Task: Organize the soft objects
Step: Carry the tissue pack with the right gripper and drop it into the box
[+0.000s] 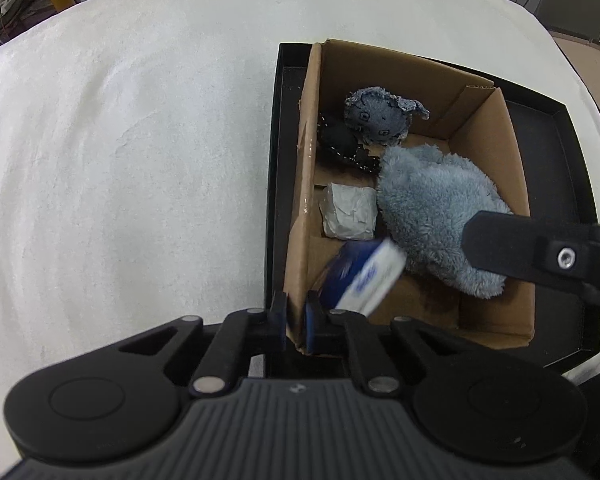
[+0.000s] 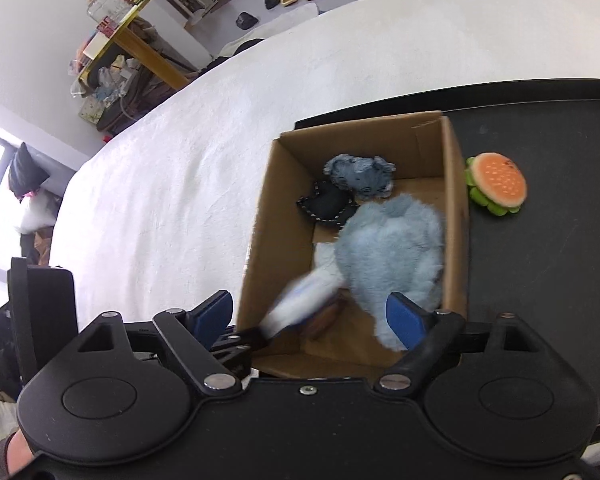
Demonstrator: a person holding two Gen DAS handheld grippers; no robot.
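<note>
Cardboard box, brown and open at the top, sits at the left end of a shallow black tray, and the tray rests on a table under a white textured cloth. Inside the box: a round denim-blue stuffed toy with frayed edges at the far end, a black cushion with white stitching touching it, a crumpled grey-white wad about mid-box against the left wall, and a big fluffy light-blue plush filling most of the right side.

Left hand-held gripper is pinched narrow on the box's near left wall, one pad outside, one inside, so it's holding the cardboard itself. Right next to it, a blue-and-white packet is tilted inside the near end of the box; it's motion-blurred, so can't say if it's resting on anything.

Right hand-held gripper is spread wide over the near end of the box with nothing between its pads. Its right blue pad looks to be up against the fluffy plush, left pad is outside the box wall.

Also on the tray, just beside the box's right wall: an orange-and-green burger-shaped plush, lying outside the box.
</note>
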